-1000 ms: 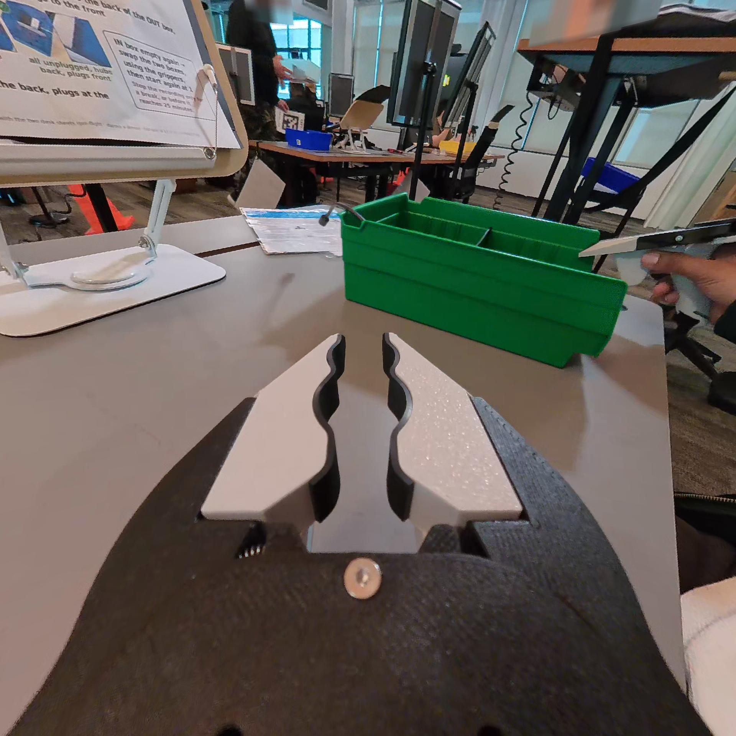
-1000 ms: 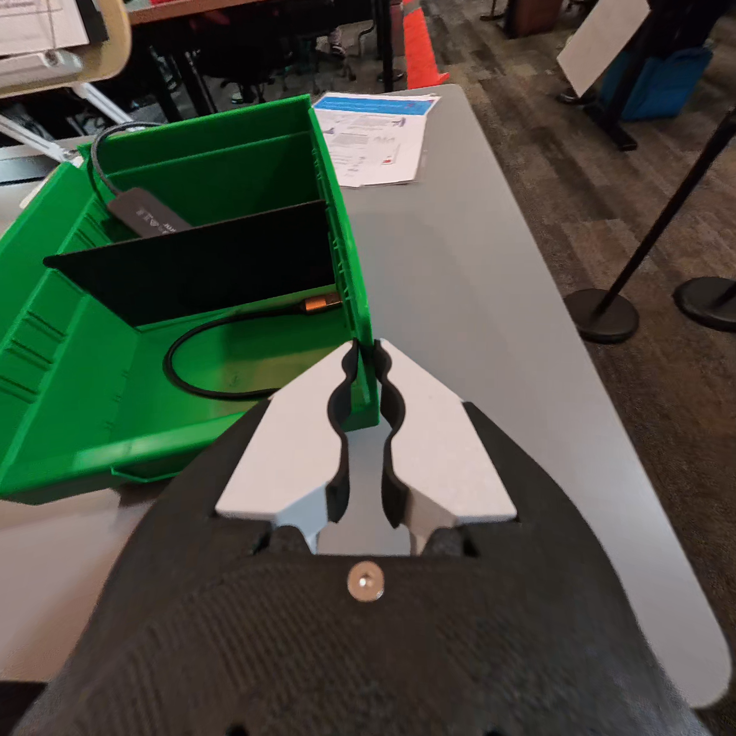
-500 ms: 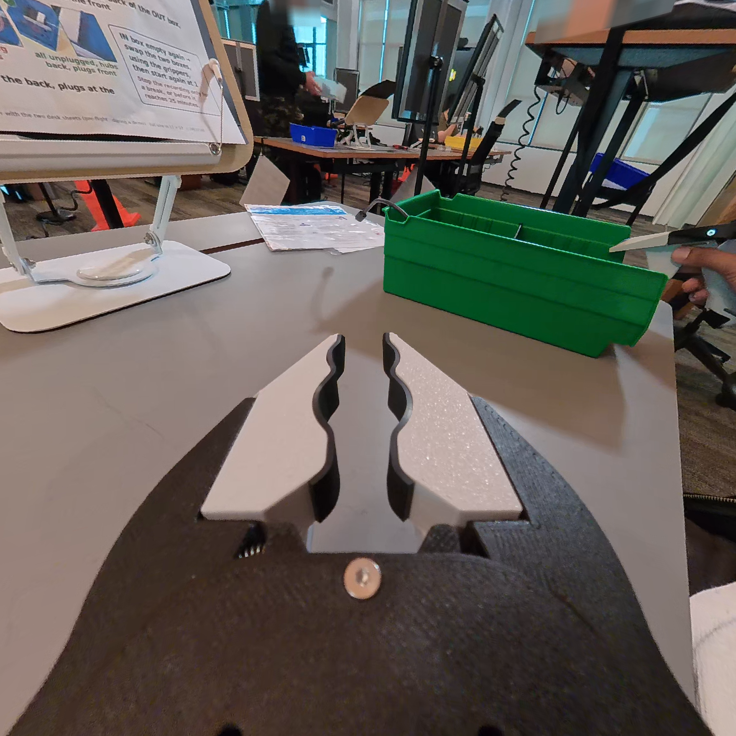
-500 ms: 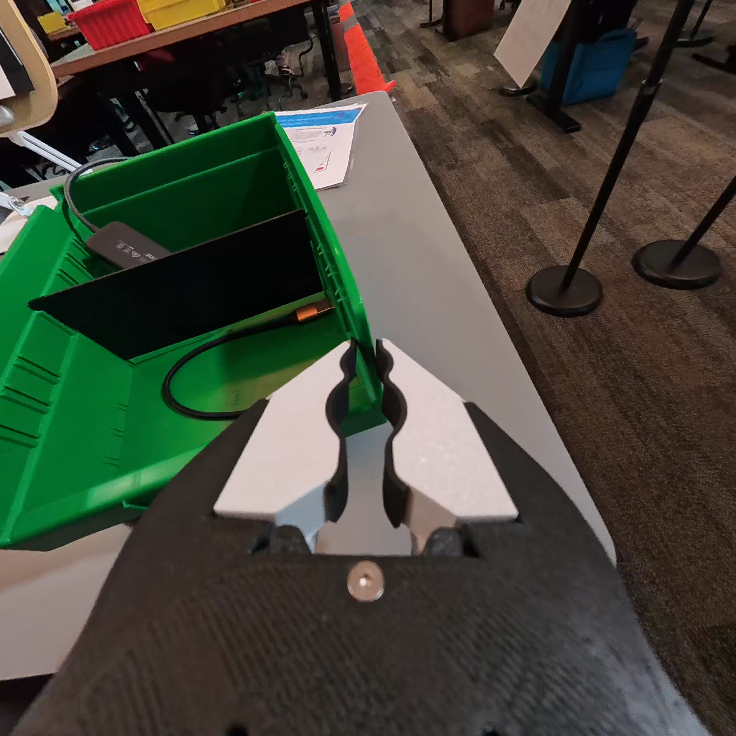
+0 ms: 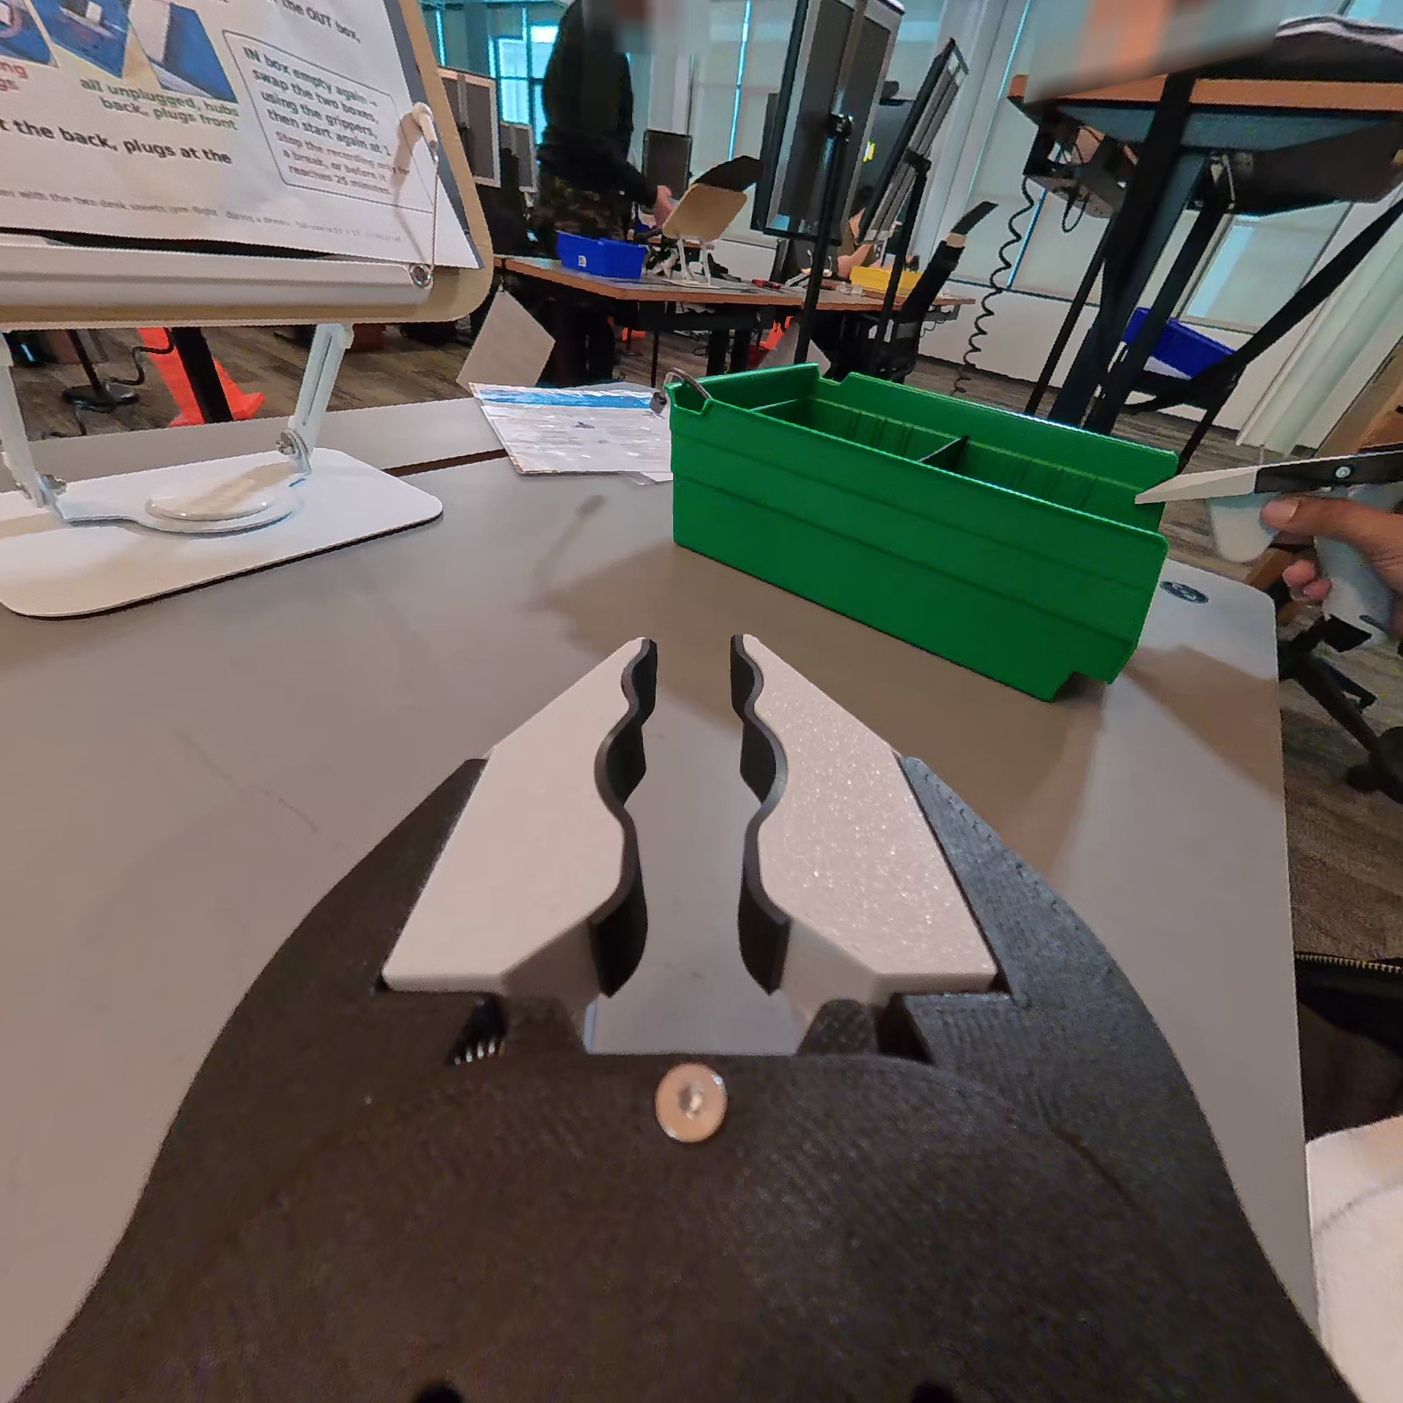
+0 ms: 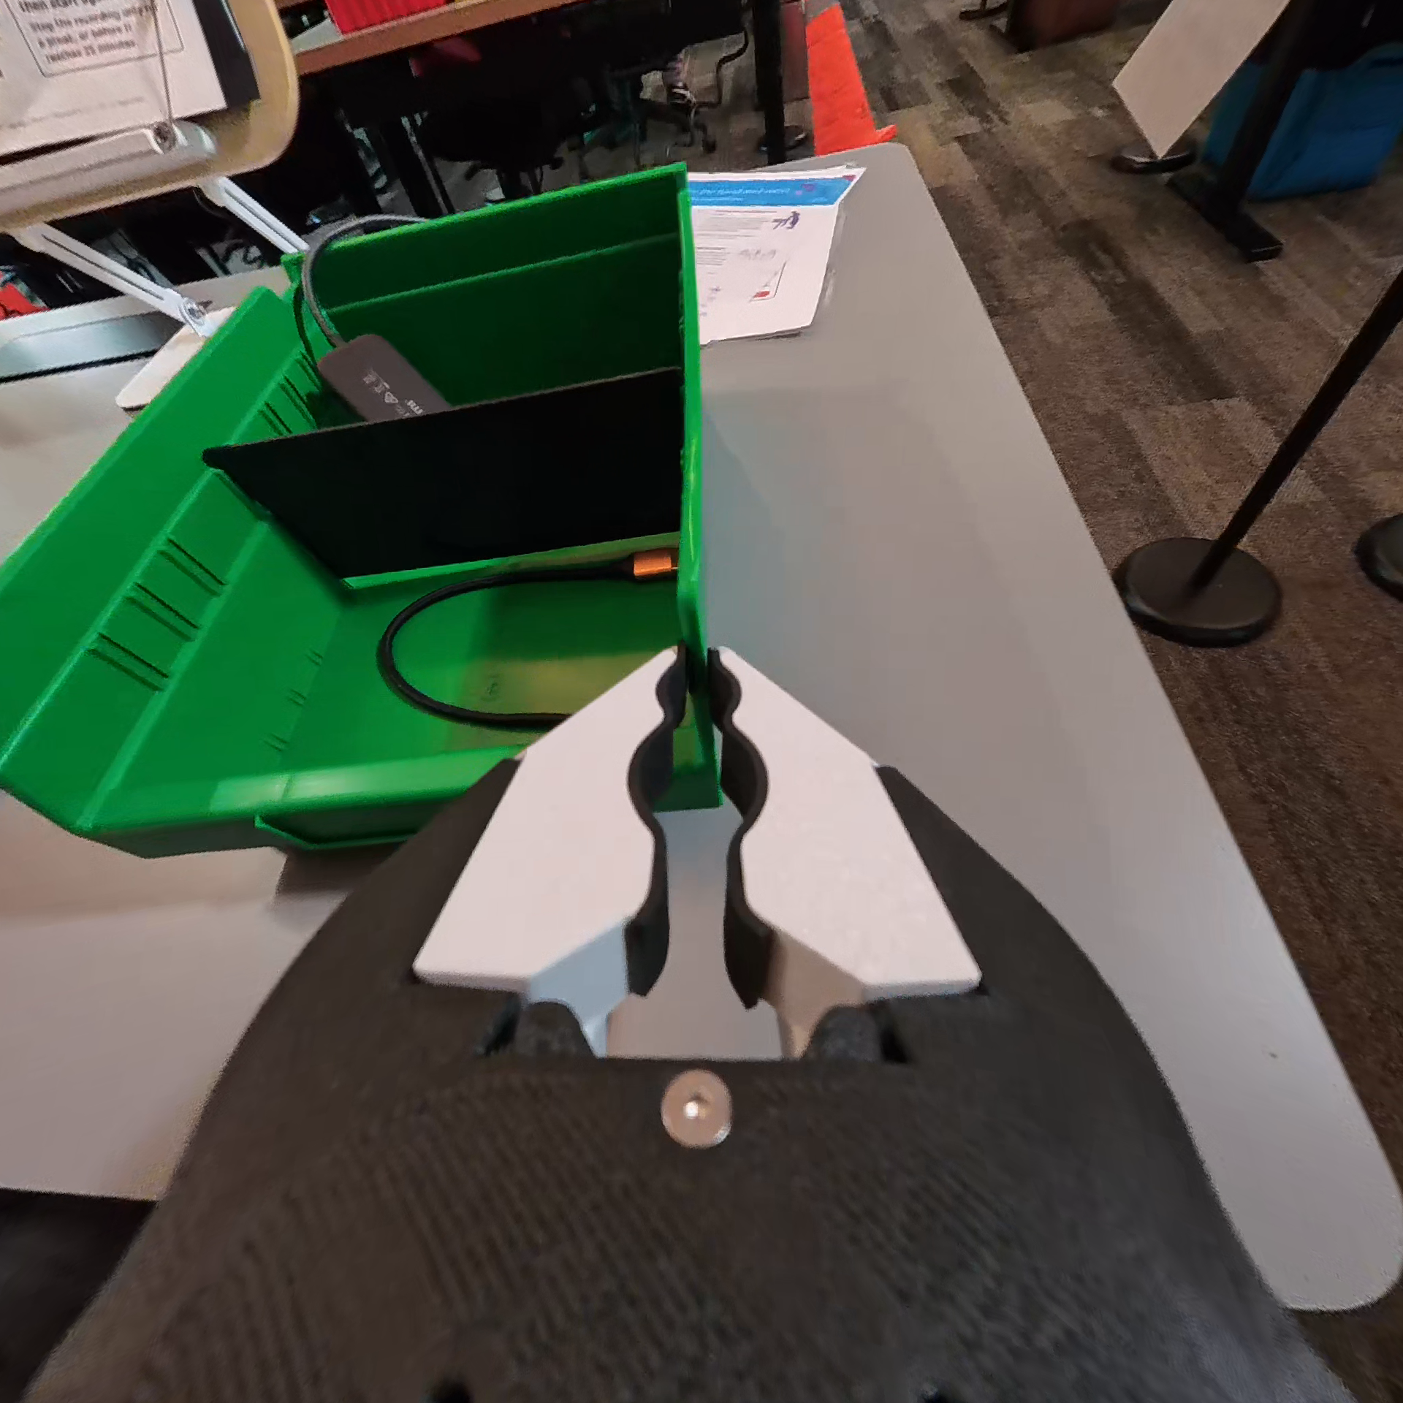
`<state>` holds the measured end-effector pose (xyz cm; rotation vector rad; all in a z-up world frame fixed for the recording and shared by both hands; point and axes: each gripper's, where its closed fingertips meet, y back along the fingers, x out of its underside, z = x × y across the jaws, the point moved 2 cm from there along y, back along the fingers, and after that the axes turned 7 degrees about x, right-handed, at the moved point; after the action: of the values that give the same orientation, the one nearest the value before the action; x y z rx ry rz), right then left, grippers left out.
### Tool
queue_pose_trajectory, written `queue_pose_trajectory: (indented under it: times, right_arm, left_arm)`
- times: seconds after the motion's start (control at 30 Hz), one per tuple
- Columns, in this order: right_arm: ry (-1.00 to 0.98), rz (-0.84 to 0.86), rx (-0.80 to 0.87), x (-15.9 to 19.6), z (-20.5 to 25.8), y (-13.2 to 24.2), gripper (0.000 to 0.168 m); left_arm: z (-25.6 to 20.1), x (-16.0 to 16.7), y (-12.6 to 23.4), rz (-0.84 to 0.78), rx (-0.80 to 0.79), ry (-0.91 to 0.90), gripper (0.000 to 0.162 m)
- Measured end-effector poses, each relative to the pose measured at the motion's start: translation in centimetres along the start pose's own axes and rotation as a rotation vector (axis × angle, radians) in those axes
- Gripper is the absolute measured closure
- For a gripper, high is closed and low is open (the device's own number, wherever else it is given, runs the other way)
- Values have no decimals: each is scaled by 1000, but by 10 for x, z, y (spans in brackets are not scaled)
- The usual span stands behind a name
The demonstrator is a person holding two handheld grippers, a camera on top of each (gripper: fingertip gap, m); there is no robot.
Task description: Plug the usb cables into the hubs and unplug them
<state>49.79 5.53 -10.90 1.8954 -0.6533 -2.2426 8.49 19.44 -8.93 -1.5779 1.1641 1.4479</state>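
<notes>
Cable: black cable (image 6: 425, 687) with an orange plug (image 6: 654, 564) lies loose in the near half of the green bin (image 6: 190, 683), on the floor of it, plug against the right wall
Hub: dark grey hub (image 6: 379, 379) leans in the far half, behind the black divider (image 6: 471, 474), its own lead looping over the back wall
Plugged or not: the 2 are apart, nothing is joined
Right tongs: my right tongs (image 6: 697, 659) are pinched on the bin's right wall near its front corner, 1 tip inside and 1 outside, nearly closed on the plastic
Left tongs: my left tongs (image 5: 687, 645) hang over bare table (image 5: 228, 721), parted a little, holding nothing, well apart from the bin
Step in hand: I judge I am placing the bin by its wall, not yet reaching for cable or hub
Next move: let go of the wall, then 1 tong takes the orange plug while the other takes the hub; the plug sits tight against the wall, so the grip must come from above
Risk: the divider blocks a straight path between plug and hub
</notes>
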Motion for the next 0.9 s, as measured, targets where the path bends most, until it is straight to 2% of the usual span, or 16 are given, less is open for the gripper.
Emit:
queue_pose_trajectory:
  times: [0.5,0.57,0.63,0.73,0.9]
  right_arm:
    - [11,-17,-38,0,9,-2,166]
    - [-5,-65,-23,-8,7,0,158]
    - [-28,-131,-13,-18,5,6,143]
    - [-54,-235,0,-32,1,18,134]
    - [-52,-287,0,-39,2,24,136]
  left_arm:
    - [6,-2,2,-7,-6,33,142]
    - [10,-10,7,-31,-25,11,142]
    - [18,-25,16,-68,-61,-13,142]
    - [37,-66,45,-127,-116,-18,138]
    - [73,-159,145,-269,-197,36,135]
